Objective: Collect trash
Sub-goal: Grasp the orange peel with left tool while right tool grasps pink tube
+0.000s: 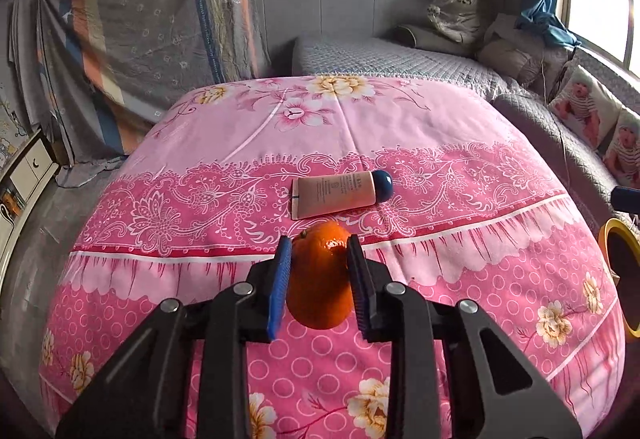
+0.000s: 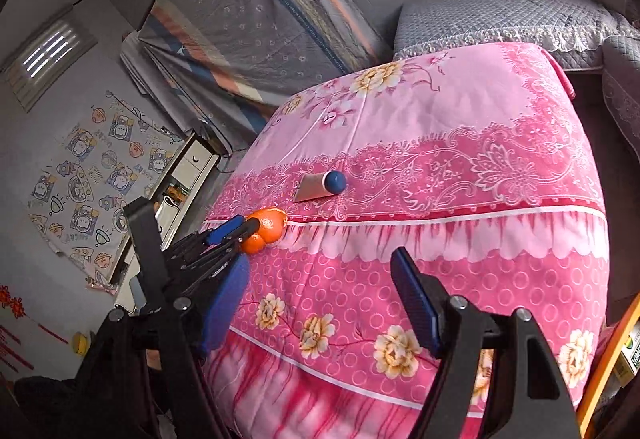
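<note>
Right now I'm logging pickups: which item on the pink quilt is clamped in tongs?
The orange, clamped by the left tongs; the blue-capped tube lies free beyond.

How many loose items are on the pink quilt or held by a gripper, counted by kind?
Orange, held in the left gripper: 1
Cosmetic tube with a dark blue cap, lying on the pink quilt: 1
Total: 2
The right gripper holds nothing.

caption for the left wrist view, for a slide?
Left gripper shut on an orange above the pink quilt; a tube lies beyond.
</note>
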Demonstrator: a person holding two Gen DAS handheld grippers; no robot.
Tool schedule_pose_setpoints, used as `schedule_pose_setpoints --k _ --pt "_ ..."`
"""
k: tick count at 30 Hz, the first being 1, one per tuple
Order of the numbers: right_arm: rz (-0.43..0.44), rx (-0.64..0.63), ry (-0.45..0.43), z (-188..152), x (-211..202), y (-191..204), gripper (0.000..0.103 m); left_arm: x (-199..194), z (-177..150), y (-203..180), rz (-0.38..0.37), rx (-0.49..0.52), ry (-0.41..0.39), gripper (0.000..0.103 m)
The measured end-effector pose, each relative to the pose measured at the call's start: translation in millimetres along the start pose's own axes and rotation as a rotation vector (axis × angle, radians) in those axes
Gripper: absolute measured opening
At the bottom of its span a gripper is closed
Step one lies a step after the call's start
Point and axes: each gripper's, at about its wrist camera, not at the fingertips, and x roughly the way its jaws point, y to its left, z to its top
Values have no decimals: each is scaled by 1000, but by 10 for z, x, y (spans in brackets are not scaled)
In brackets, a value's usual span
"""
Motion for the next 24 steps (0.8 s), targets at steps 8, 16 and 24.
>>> schedule_pose_setpoints --k 8,16,24 --pt "-38 17 152 455 1054 229 70 -464 -215 392 23 -44 -139 5" --pt "-297 -700 281 555 1578 733 70 -426 -366 696 -44 -45 -75 6" --pt "-393 -1031 510 490 2282 752 63 -366 -493 804 -103 -114 -18 79"
